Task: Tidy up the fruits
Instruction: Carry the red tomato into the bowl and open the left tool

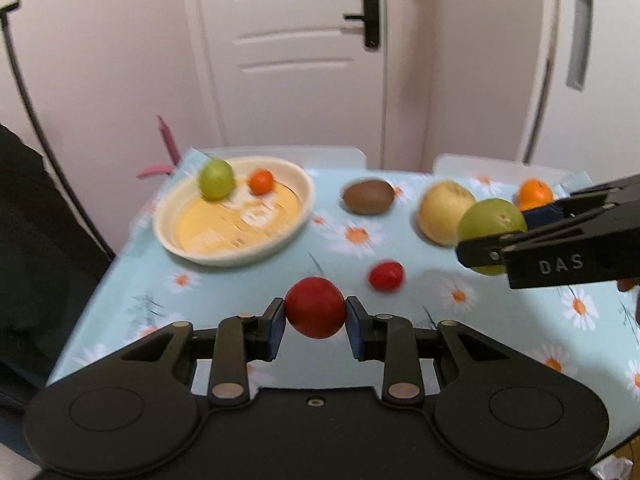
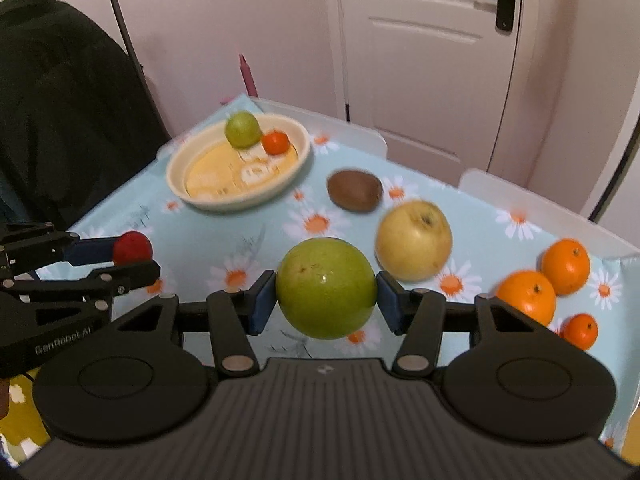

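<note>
Jaws: left gripper [image 1: 315,309] clamped on a small red fruit [image 1: 315,307], pads on its L & R sides, held above the daisy-print tablecloth [image 1: 256,280]; roundish, no clear long axis. Right gripper [image 2: 326,289] clamped on a green apple [image 2: 326,288], also lifted off the cloth; which way its stem points, can't tell.

L to R on the table: cream bowl [image 1: 170,236] w/ a green fruit [image 1: 216,179] & small orange one [image 1: 261,181] at its far side; kiwi [image 1: 368,196], long axis running L–R; 2nd red fruit [image 1: 385,275] near the front; yellow apple [image 2: 414,240], stem end up; three oranges [image 2: 566,261] far R, close together.
</note>
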Tool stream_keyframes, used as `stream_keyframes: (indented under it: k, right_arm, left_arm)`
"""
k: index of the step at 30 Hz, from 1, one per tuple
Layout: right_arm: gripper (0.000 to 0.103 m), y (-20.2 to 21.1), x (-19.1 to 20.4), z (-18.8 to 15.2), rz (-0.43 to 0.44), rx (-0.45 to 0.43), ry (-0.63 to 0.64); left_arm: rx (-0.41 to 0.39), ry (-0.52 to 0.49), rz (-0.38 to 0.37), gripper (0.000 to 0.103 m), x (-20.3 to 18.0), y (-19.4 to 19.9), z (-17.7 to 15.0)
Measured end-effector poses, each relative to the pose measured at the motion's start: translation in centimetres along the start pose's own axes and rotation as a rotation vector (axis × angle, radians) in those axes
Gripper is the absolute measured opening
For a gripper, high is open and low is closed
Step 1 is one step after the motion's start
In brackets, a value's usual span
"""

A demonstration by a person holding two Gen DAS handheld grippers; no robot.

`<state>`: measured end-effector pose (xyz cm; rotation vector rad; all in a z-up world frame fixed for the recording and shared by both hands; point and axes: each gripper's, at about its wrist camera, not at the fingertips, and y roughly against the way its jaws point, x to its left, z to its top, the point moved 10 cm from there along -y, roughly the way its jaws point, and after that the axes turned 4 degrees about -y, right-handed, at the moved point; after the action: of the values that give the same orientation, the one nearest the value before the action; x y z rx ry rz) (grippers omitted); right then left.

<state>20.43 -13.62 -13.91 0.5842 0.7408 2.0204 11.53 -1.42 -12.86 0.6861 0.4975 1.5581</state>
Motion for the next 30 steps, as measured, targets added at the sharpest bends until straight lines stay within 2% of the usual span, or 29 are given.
stream_keyframes:
  k: [7, 12, 22, 30]
  right_arm:
    - [0.069, 0.0, 2.7, 3.9, 0.004, -0.035, -0.002]
    - [0.069, -1.4, 4.5, 6.2, -0.007, -0.042, -0.032]
    - [0.069, -5.6, 7.3, 9.0, -0.073, -0.017, -0.088]
    - [0.069, -9.8, 7.8, 9.7, -0.144, 0.018, -0.149]
  left_arm:
    - [-0.056, 0.002, 0.063, 0.035, 4.9, 1.5, 3.1]
    - [-0.067, -0.007, 0.066, 0.036, 8.5, 0.8, 5.0]
    - [-0.046, -0.067, 0.010, 0.035, 13.5, -3.8, 7.6]
    - [-0.015, -0.113, -0.051, 0.035, 15.4, -9.1, 8.3]
